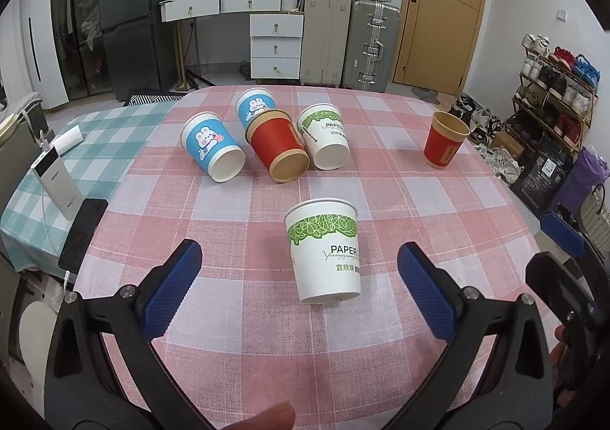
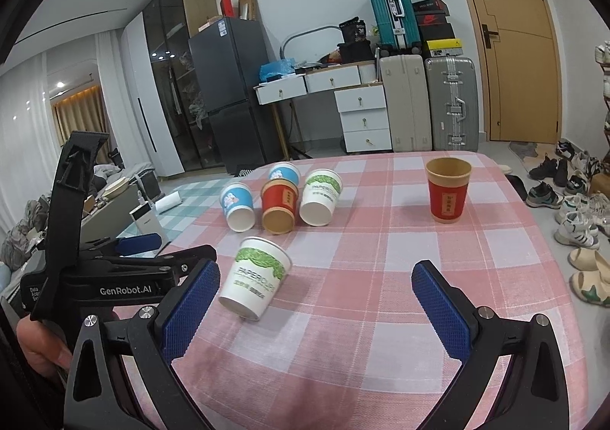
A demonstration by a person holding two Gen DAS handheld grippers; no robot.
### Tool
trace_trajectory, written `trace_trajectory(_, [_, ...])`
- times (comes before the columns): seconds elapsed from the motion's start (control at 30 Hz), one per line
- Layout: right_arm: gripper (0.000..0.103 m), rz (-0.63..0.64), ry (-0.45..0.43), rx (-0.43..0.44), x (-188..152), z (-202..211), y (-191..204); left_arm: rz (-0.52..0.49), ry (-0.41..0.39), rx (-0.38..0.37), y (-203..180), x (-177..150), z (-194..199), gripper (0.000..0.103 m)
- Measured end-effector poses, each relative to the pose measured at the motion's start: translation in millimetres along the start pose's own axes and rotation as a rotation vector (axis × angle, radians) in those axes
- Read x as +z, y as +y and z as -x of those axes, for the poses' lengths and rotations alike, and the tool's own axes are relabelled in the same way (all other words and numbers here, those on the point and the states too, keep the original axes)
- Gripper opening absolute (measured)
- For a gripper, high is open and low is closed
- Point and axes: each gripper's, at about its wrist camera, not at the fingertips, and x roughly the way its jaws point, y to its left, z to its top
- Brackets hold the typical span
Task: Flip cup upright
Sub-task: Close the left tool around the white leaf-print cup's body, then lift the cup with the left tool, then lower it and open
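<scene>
A white paper cup with a green leaf band stands near the table's front, tilted, its mouth up; it also shows in the right wrist view. My left gripper is open, its blue pads on either side of this cup and not touching it. My right gripper is open and empty, just right of the cup. A red cup stands upright at the right. Two blue rabbit cups, a red cup and a white-green cup lie on their sides at the back.
The table has a pink checked cloth, with a green checked cloth to the left holding a power bank and a phone. Suitcases, drawers and shoe racks stand beyond the table.
</scene>
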Motion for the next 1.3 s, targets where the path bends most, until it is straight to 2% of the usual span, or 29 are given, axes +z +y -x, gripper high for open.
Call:
trace_trajectory(0.13, [0.103,-0.029,0.008,-0.006,-3,-7,-15,-0.015,0.039,0.006,-9,7,-25,0.103])
trace_trajectory(0.43, [0.103,-0.054,0.057,-0.011,-7,-31,-41,-0.043,0.190,0.003,-20,21,-111,0.100])
trace_trajectory(0.47, [0.103,-0.059,0.059,-0.009,-8,-32,-44,-0.038,0.220,-0.002,-20,20,-120,0.091])
trace_trajectory(0.5, [0.103,-0.067,0.048,-0.002,-8,-34,-45,-0.030,0.251,-0.012,-19,20,-129,0.077])
trace_trajectory(0.53, [0.103,-0.064,0.056,-0.007,-8,-33,-46,-0.022,0.276,-0.032,-19,18,-136,0.070])
trace_trajectory(0.57, [0.103,-0.066,0.058,-0.009,-8,-34,-46,-0.010,0.304,-0.061,-17,17,-144,0.065])
trace_trajectory(0.67, [0.103,-0.070,0.067,-0.015,-8,-30,-46,0.004,0.320,-0.106,-16,15,-147,0.063])
trace_trajectory(0.8, [0.103,-0.065,0.069,-0.018,-5,-17,-37,0.037,0.334,-0.147,-8,21,-138,0.063])
trace_trajectory(1.07, [0.103,-0.044,0.045,0.009,0,4,-9,0.041,0.307,-0.211,10,32,-56,0.063])
trace_trajectory(1.2, [0.103,-0.036,0.059,0.017,-5,12,4,0.072,0.298,-0.235,21,22,-15,0.063])
trace_trajectory(1.3, [0.103,-0.034,0.074,0.022,-12,15,10,0.079,0.298,-0.244,27,2,7,0.063])
